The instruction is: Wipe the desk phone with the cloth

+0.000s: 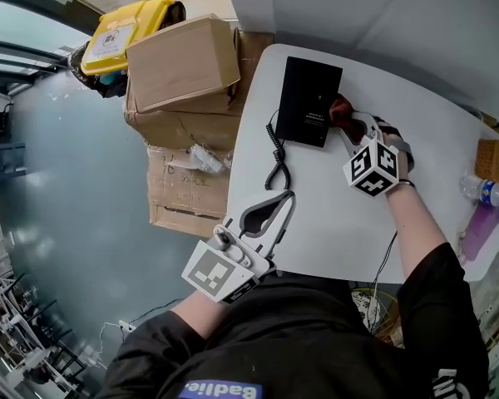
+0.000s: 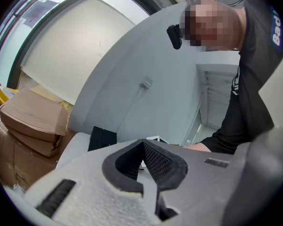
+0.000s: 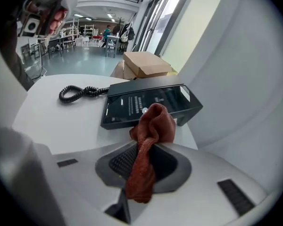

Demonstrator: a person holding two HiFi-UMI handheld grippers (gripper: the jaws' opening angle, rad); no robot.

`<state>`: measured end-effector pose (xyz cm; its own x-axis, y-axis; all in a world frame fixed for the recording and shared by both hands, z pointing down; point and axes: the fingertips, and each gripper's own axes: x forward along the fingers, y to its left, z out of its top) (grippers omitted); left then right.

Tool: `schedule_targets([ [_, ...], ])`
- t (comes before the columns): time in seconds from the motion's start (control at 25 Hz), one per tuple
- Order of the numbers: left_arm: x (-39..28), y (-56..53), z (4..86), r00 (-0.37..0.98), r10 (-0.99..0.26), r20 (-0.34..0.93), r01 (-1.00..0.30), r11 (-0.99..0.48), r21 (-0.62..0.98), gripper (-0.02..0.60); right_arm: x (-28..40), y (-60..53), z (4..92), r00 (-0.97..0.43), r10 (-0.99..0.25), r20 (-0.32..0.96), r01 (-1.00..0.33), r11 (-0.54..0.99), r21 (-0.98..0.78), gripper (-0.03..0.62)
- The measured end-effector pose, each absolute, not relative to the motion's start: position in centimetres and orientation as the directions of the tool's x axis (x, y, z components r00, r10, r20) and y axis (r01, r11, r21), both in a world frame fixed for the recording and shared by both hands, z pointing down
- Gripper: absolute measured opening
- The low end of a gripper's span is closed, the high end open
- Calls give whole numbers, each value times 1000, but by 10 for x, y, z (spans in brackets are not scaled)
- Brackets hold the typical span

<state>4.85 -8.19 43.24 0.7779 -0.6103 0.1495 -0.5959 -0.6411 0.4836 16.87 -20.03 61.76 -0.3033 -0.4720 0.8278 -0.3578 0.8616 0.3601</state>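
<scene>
1. desk phone (image 1: 310, 100) sits far back on the desk (image 1: 333, 214), cloth (image 3: 151, 121) just beside its edge
2. right gripper (image 1: 347, 121) fingers clamp the cloth; left gripper (image 1: 284, 199) fingers together, empty
3. wiping seems barely begun, most of the phone left

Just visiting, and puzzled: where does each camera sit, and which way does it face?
Head view: on the person's head, down on table, desk phone, left gripper, right gripper, forearms.
Left gripper view: on that gripper, along shut, empty jaws toward the desk phone; person's torso shows.
Right gripper view: on that gripper, jaws shut on the cloth, facing the desk phone.
Shared: desk phone, in all three.
</scene>
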Motion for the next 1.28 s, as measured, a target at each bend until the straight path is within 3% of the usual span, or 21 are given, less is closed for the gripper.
schedule_targets([
  [0.36, 30, -72, 423, 787, -603, 129, -584, -660, 473, 14, 154, -143, 626, -263, -417, 870, -295, 893, 339, 81],
  [0.64, 24, -62, 414, 796, -595, 110, -570, -675, 469, 14, 152, -121, 614, -284, -371, 884, -320, 906, 277, 81],
  [1.04, 26, -81, 410, 785, -610, 110, -584, -668, 461, 14, 195, -259, 514, -276, -534, 799, -418, 815, 401, 81],
  [1.28, 26, -93, 421, 770, -628, 112, -590, -635, 500, 13, 193, -320, 519, -252, -516, 819, -375, 832, 409, 81],
])
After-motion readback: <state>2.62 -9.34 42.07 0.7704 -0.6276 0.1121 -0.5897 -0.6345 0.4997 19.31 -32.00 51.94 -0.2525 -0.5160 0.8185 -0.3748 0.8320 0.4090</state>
